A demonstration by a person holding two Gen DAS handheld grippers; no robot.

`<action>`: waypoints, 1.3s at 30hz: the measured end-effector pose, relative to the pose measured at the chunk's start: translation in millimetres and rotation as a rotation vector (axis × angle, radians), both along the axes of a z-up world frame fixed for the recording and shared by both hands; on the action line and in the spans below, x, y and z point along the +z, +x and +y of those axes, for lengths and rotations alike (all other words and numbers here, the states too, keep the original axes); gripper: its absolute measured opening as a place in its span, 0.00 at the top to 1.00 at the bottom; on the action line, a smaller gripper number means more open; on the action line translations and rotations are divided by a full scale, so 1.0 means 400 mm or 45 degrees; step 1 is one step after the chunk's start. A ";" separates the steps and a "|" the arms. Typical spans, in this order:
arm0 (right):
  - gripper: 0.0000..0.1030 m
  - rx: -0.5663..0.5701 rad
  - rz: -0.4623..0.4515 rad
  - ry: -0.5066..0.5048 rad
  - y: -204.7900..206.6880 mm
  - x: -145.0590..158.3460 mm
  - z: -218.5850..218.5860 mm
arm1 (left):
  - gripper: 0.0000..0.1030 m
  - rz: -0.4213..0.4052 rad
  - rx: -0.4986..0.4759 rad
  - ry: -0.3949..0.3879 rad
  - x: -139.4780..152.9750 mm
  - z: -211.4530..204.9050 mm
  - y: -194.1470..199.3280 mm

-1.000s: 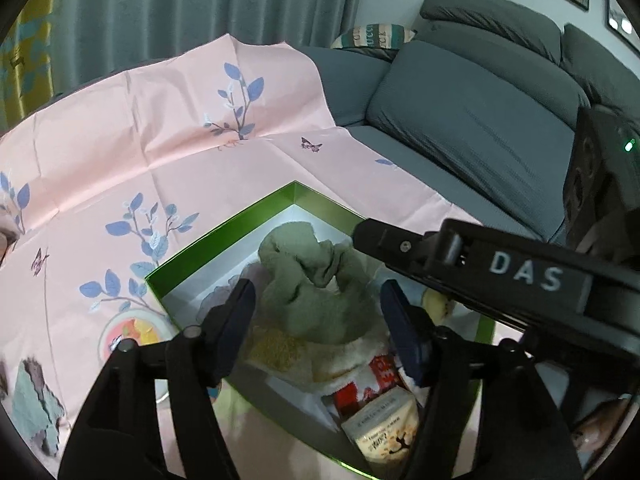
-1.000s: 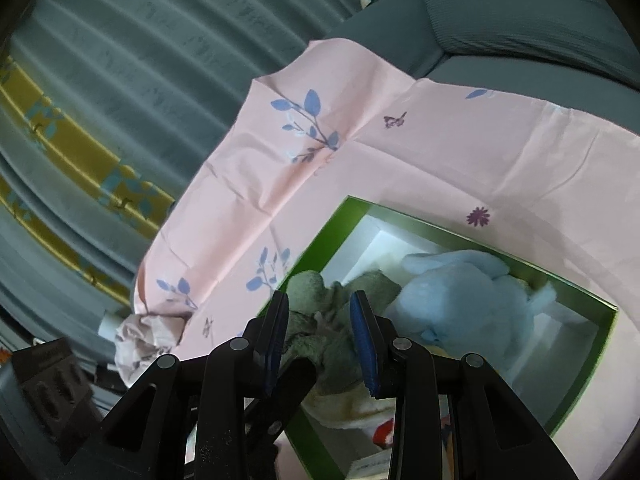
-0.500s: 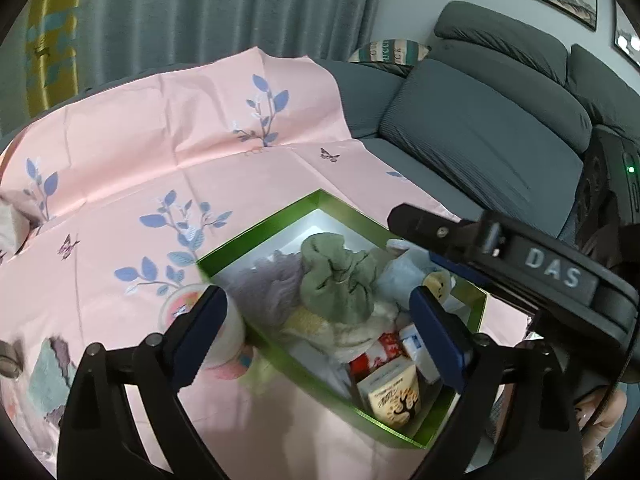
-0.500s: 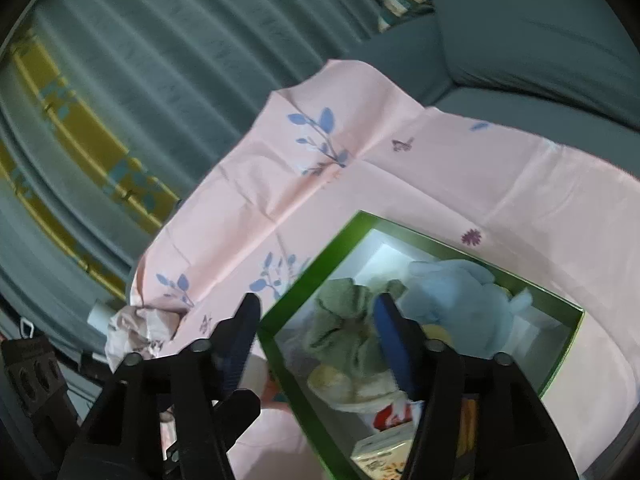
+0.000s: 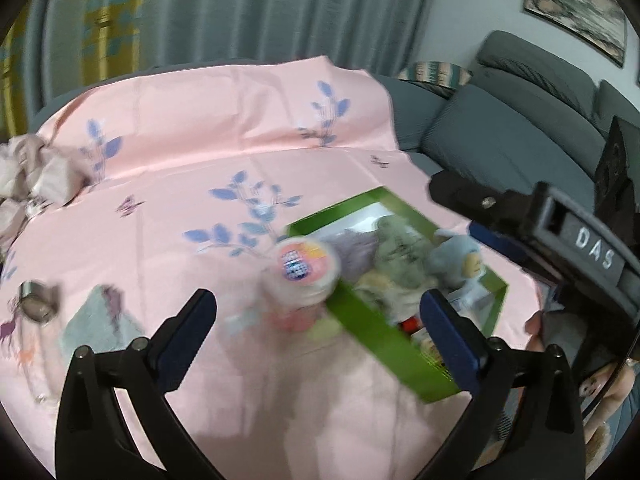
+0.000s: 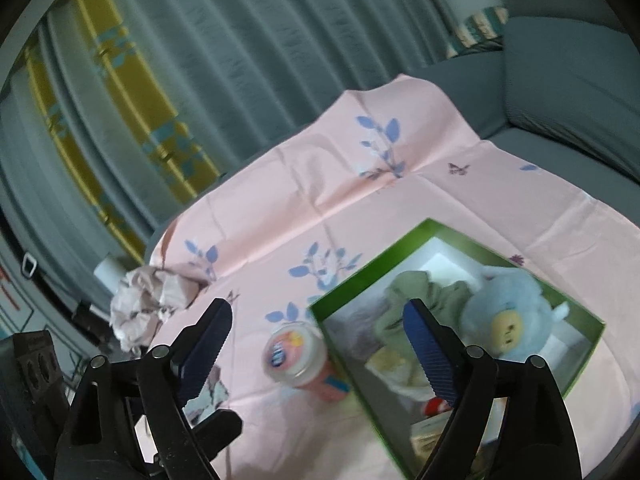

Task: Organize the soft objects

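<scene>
Both the left gripper [image 5: 318,312] and right gripper [image 6: 318,322] are held spread and empty above the green box [image 6: 576,376] — the crumpled pink cloth [image 6: 150,304] is probably best approached next, pinched mid-bunch.

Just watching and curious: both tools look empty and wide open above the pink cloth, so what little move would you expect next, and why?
Probably the left gripper swings left toward the crumpled pinkish cloth at the sheet's edge. The green box already holds the green cloth and blue plush, while that cloth lies outside it, and both grippers, the right gripper too, are open and empty.
</scene>
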State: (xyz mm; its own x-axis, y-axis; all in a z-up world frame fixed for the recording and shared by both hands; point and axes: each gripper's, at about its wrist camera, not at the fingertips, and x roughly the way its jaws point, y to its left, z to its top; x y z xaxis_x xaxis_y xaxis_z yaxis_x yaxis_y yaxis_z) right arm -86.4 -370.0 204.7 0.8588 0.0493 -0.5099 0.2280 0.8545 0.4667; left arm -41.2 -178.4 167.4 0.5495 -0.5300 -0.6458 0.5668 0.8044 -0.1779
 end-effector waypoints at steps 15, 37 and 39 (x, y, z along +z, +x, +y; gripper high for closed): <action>0.12 0.446 0.154 -0.150 0.055 -0.070 0.336 | 0.01 0.264 0.385 0.076 -0.217 0.438 -0.025; 0.12 0.683 0.678 -0.249 0.404 -0.308 0.743 | 0.01 0.335 0.603 0.092 -0.376 0.607 -0.017; 0.12 0.678 0.744 -0.270 0.442 -0.334 0.760 | 0.01 0.315 0.598 0.115 -0.378 0.601 -0.021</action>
